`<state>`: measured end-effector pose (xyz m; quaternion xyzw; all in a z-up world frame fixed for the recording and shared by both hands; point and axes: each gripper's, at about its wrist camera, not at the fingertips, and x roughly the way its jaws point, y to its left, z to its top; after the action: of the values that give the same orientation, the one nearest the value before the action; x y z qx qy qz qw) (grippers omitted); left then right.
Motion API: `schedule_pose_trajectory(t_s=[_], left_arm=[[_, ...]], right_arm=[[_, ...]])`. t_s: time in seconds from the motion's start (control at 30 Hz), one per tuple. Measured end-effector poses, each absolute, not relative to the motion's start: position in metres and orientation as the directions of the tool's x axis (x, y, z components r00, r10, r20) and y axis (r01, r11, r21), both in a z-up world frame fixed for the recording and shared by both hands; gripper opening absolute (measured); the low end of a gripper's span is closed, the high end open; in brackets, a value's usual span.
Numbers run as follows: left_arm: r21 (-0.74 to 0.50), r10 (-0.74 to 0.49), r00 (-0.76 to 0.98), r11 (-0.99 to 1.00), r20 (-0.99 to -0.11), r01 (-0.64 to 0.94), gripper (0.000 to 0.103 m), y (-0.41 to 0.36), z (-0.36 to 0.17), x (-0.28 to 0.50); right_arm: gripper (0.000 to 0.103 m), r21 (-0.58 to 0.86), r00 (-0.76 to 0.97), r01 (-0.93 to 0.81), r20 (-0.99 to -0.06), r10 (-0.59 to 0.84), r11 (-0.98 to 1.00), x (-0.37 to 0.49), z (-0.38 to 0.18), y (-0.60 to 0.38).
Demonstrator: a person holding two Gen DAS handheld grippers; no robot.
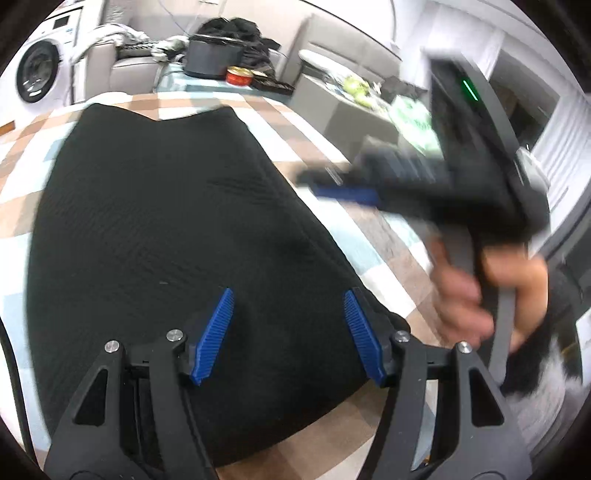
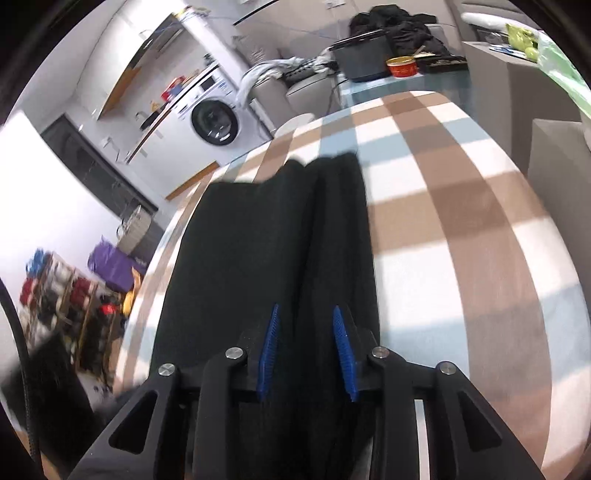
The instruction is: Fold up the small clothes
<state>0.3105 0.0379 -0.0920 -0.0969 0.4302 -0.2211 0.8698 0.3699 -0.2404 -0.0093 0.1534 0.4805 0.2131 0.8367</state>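
Note:
A black ribbed garment (image 1: 166, 229) lies flat on the checked tablecloth (image 1: 369, 236). My left gripper (image 1: 288, 299) is open just above its near edge, blue pads apart and empty. My right gripper (image 1: 314, 181) shows blurred in the left wrist view, to the right of the garment above the table, held by a hand (image 1: 472, 291). In the right wrist view the garment (image 2: 266, 236) runs lengthwise away with a ridge down its middle. The right gripper (image 2: 306, 314) is open over its near end, its pads either side of the ridge, a gap showing.
At the table's far end stand a dark pot (image 1: 212, 55), a red tin (image 1: 239, 76) and a black tray (image 1: 273, 85). A pile of dark clothes (image 2: 402, 22) lies on the sofa behind. A washing machine (image 2: 216, 122) stands far left. A grey side table (image 1: 332, 107) is to the right.

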Motion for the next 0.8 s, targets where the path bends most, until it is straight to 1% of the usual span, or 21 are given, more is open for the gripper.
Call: schedule_pose_trajectory(t_s=[0.07, 0.13, 0.2, 0.3, 0.33, 0.4, 0.43, 0.5, 0.57, 0.6, 0.63, 0.67, 0.73, 0.77, 0.8], left_arm=[[-0.319, -0.443, 0.516, 0.894, -0.733, 0.315, 0.06, 0.023, -0.1, 0.312], [-0.266, -0.417, 0.528, 0.902, -0.74, 0.339, 0.063, 0.015, -0.103, 0.31], [-0.267, -0.422, 0.521, 0.899, -0.742, 0.349, 0.063, 0.012, -0.103, 0.31], [-0.304, -0.449, 0.508, 0.888, -0.735, 0.344, 0.063, 0.016, -0.104, 0.311], [-0.306, -0.45, 0.508, 0.888, -0.734, 0.345, 0.063, 0.016, -0.105, 0.31], [-0.302, -0.449, 0.509, 0.888, -0.734, 0.348, 0.063, 0.016, -0.105, 0.309], [-0.303, -0.45, 0.51, 0.887, -0.733, 0.348, 0.063, 0.016, -0.104, 0.308], [-0.304, -0.453, 0.513, 0.886, -0.729, 0.35, 0.063, 0.018, -0.104, 0.307], [-0.324, -0.466, 0.512, 0.881, -0.722, 0.344, 0.063, 0.022, -0.104, 0.306], [-0.334, -0.47, 0.509, 0.879, -0.721, 0.34, 0.063, 0.023, -0.104, 0.305], [-0.337, -0.471, 0.509, 0.879, -0.721, 0.336, 0.063, 0.025, -0.104, 0.304], [-0.34, -0.471, 0.51, 0.88, -0.72, 0.333, 0.063, 0.028, -0.103, 0.303], [-0.338, -0.455, 0.533, 0.89, -0.714, 0.306, 0.063, 0.04, -0.096, 0.298], [-0.338, -0.442, 0.556, 0.897, -0.704, 0.285, 0.063, 0.048, -0.092, 0.296], [-0.34, -0.429, 0.579, 0.903, -0.693, 0.262, 0.063, 0.058, -0.088, 0.293]], right_arm=[[0.035, 0.487, 0.441, -0.19, -0.734, 0.517, 0.852, 0.391, -0.011, -0.237], [0.035, 0.498, 0.416, -0.188, -0.74, 0.528, 0.846, 0.413, -0.017, -0.229], [0.035, 0.511, 0.392, -0.183, -0.746, 0.539, 0.84, 0.43, -0.023, -0.22], [0.034, 0.497, 0.379, -0.203, -0.754, 0.536, 0.844, 0.446, -0.029, -0.205], [0.024, 0.494, 0.383, -0.208, -0.753, 0.535, 0.844, 0.448, -0.029, -0.202], [0.013, 0.476, 0.408, -0.233, -0.744, 0.529, 0.848, 0.452, -0.023, -0.196], [0.01, 0.467, 0.428, -0.256, -0.73, 0.533, 0.846, 0.452, -0.017, -0.194], [0.01, 0.43, 0.469, -0.288, -0.715, 0.518, 0.856, 0.449, -0.009, -0.191], [0.01, 0.394, 0.453, -0.268, -0.754, 0.476, 0.879, 0.458, -0.018, -0.19], [0.011, 0.394, 0.422, -0.224, -0.785, 0.453, 0.891, 0.465, -0.031, -0.193], [0.016, 0.393, 0.403, -0.2, -0.802, 0.441, 0.898, 0.468, -0.038, -0.196], [0.019, 0.404, 0.396, -0.186, -0.804, 0.444, 0.896, 0.469, -0.042, -0.201], [0.031, 0.422, 0.414, -0.171, -0.789, 0.453, 0.891, 0.464, -0.036, -0.211], [0.034, 0.423, 0.424, -0.17, -0.784, 0.453, 0.89, 0.458, -0.029, -0.217], [0.041, 0.423, 0.432, -0.17, -0.78, 0.454, 0.89, 0.452, -0.025, -0.222]])
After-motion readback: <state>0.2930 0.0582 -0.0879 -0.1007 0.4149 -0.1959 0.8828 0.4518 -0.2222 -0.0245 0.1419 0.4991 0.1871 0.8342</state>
